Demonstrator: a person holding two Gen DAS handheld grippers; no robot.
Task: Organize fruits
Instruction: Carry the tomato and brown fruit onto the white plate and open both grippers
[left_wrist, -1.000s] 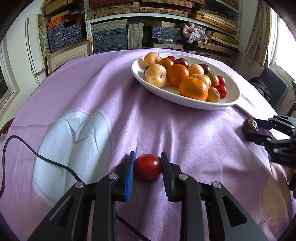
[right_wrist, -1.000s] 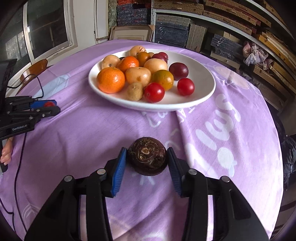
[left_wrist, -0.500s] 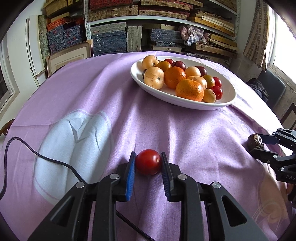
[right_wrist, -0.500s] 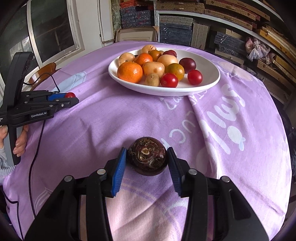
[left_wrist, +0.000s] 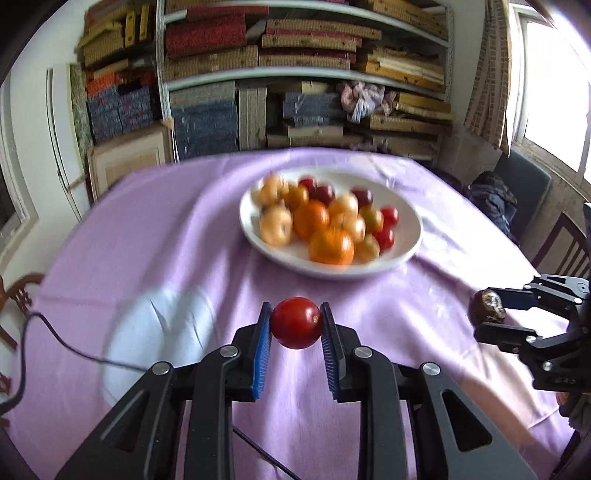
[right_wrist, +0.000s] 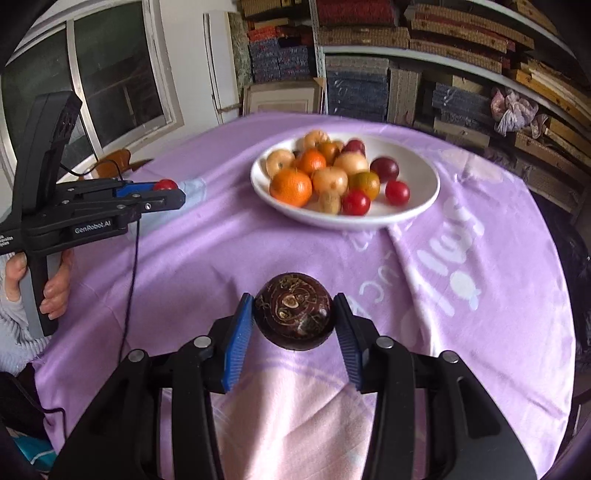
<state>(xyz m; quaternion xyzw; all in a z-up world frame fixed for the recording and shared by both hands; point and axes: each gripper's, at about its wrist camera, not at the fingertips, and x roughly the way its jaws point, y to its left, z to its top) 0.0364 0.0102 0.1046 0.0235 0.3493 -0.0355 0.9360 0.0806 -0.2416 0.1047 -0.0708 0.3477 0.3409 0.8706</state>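
Observation:
My left gripper (left_wrist: 296, 325) is shut on a red tomato (left_wrist: 296, 323) and holds it above the purple tablecloth. My right gripper (right_wrist: 293, 312) is shut on a dark brown round fruit (right_wrist: 293, 311), also lifted off the cloth. A white oval plate (left_wrist: 406, 243) with oranges, pale apples, plums and small tomatoes stands farther back on the table; it also shows in the right wrist view (right_wrist: 424, 206). The right gripper with its brown fruit (left_wrist: 487, 312) shows at the right of the left wrist view. The left gripper (right_wrist: 166, 192) with the tomato (right_wrist: 165, 184) shows at the left of the right wrist view.
The round table has a purple cloth (left_wrist: 166, 240) with white prints. A black cable (left_wrist: 66, 343) trails over its left side. Shelves of stacked books (left_wrist: 295, 74) stand behind the table. Chairs (left_wrist: 565, 243) stand at the right and left edges.
Both grippers have risen and pulled back from the plate with their fruits held. The plate now looks smaller and farther away in both views.

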